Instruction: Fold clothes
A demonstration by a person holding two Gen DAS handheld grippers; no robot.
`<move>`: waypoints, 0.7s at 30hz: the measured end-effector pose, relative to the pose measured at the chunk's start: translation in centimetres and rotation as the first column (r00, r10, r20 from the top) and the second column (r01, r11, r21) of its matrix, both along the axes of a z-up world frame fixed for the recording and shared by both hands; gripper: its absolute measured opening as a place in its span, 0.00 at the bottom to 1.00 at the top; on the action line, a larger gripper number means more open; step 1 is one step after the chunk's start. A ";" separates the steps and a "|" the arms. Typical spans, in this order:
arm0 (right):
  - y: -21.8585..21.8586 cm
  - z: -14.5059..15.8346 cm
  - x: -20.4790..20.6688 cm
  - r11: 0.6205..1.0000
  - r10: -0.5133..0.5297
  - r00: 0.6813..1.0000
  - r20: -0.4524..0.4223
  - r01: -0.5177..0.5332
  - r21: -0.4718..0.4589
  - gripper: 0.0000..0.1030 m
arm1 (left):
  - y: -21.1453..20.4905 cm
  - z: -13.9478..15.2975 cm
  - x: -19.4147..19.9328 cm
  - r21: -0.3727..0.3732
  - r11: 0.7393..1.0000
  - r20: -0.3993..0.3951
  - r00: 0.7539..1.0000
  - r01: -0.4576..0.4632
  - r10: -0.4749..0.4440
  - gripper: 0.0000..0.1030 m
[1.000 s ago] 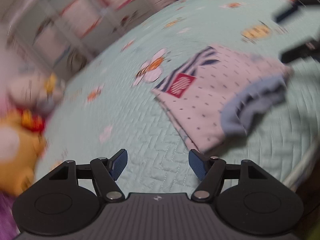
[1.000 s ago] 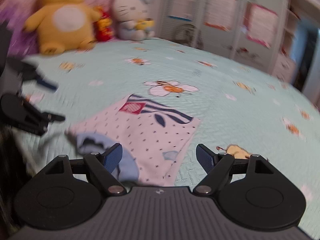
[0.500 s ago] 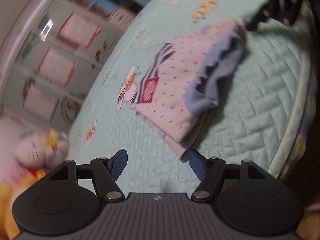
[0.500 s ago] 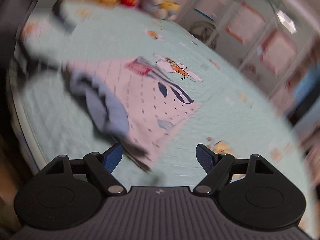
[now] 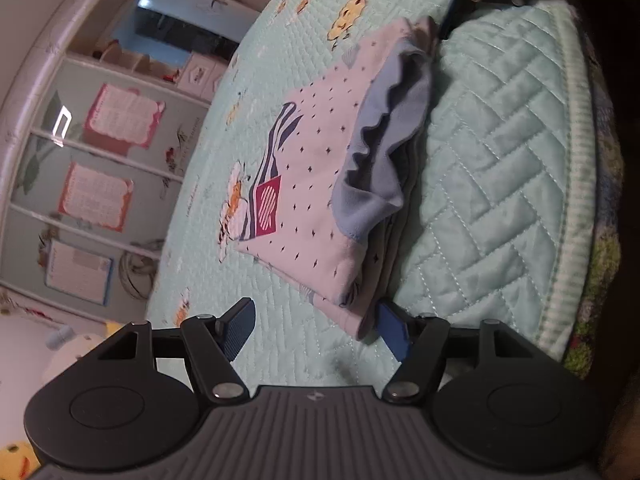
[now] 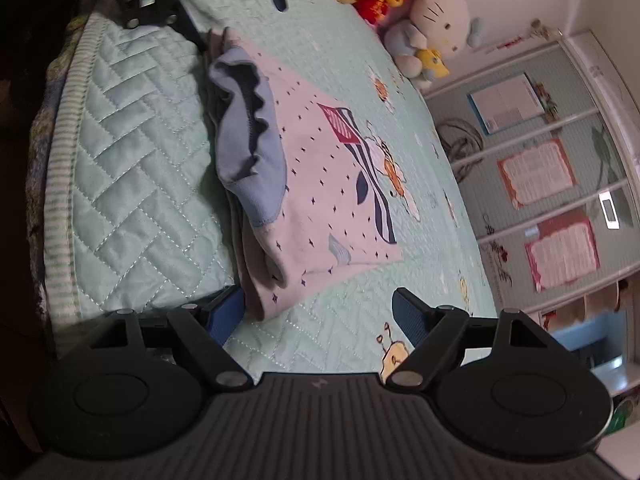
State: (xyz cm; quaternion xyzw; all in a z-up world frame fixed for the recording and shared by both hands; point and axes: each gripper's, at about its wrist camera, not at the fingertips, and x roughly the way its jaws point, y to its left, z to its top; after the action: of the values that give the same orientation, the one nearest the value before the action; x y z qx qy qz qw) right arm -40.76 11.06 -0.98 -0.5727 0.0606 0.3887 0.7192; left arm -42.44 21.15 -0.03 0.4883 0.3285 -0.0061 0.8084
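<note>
Both claws gape at the folded garment point(image 5: 320, 184) on the quilt point(image 5: 500, 168).

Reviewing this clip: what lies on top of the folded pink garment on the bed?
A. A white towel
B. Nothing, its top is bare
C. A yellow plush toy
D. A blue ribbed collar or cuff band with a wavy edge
D: in both wrist views a blue band with a wavy edge lies over the near end of the pink garment; the plush toys sit far off, at the far end of the bed.
</note>
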 end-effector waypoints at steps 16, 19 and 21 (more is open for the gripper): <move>-5.1 6.3 14.9 0.554 0.055 0.340 -0.939 0.772 0.312 0.78 | 11.3 7.3 5.5 -0.784 0.373 -0.314 0.835 -0.496 0.452 0.66; -3.7 6.0 17.1 0.533 0.043 0.293 -0.955 0.802 0.270 0.78 | 12.2 7.0 7.4 -0.800 0.318 -0.340 0.822 -0.508 0.457 0.66; -3.2 4.9 18.6 0.504 0.036 0.235 -0.971 0.835 0.221 0.78 | 12.8 6.9 9.0 -0.810 0.305 -0.340 0.824 -0.501 0.452 0.66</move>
State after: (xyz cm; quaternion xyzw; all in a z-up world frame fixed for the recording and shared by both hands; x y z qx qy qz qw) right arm -22.13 7.85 3.89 0.1302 0.4450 0.3854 0.7978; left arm -33.45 33.98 6.92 -0.1153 0.4258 0.0545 0.8958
